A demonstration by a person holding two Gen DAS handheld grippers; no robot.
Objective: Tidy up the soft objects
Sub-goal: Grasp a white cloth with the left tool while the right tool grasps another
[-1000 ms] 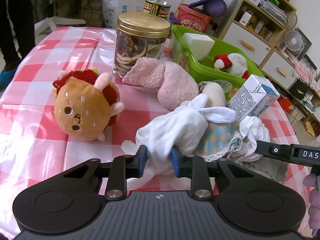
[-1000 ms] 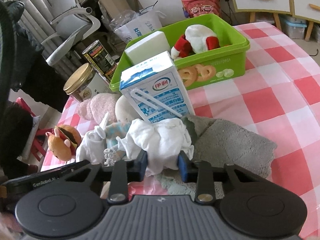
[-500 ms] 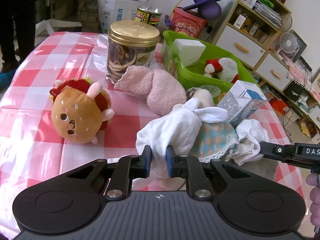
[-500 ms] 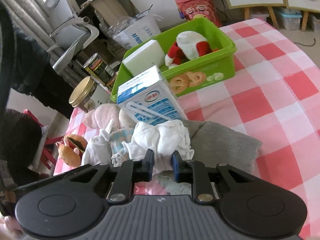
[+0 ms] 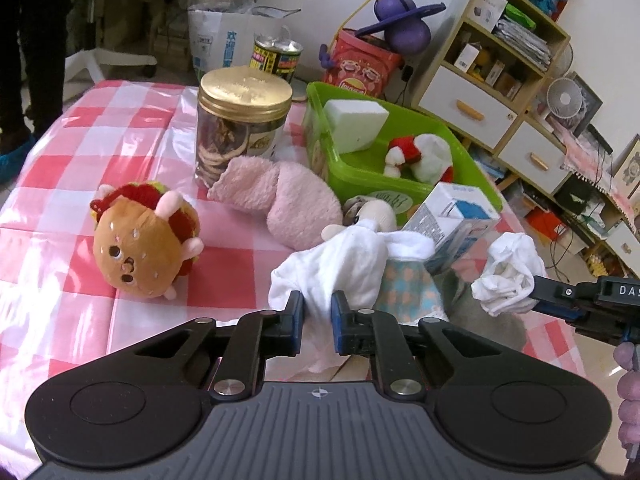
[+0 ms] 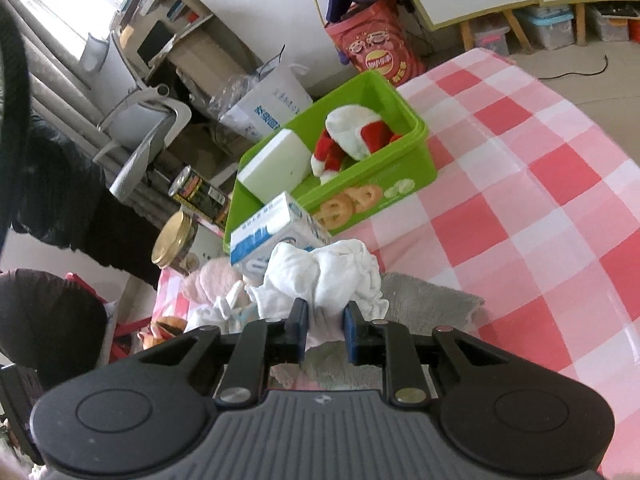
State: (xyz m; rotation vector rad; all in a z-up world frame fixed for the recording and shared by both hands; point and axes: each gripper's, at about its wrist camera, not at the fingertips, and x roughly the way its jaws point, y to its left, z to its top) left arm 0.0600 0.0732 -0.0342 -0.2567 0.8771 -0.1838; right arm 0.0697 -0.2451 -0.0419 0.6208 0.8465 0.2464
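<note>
My left gripper (image 5: 317,322) is shut on the white cloth of a rag doll (image 5: 352,264) with a blue patterned skirt, which lies on the checked table. My right gripper (image 6: 325,334) is shut on a crumpled white cloth (image 6: 320,276), held lifted above the grey towel (image 6: 424,304); the cloth also shows in the left wrist view (image 5: 510,274). The green bin (image 5: 320,148) holds a white sponge block (image 5: 354,124) and a red and white plush (image 5: 420,156). A burger plush (image 5: 144,240) and a pink fuzzy sock (image 5: 280,196) lie on the table.
A milk carton (image 5: 452,216) stands between the bin and the doll. A gold-lidded jar (image 5: 240,120) stands behind the sock. Two cans (image 5: 276,56), a bag and shelves with drawers (image 5: 480,112) lie beyond the table. The table's far edge drops off on the right (image 6: 560,92).
Both grippers closed tighter on their cloths and rose. The right gripper lifted the white cloth up and away from the doll and off the grey towel.
</note>
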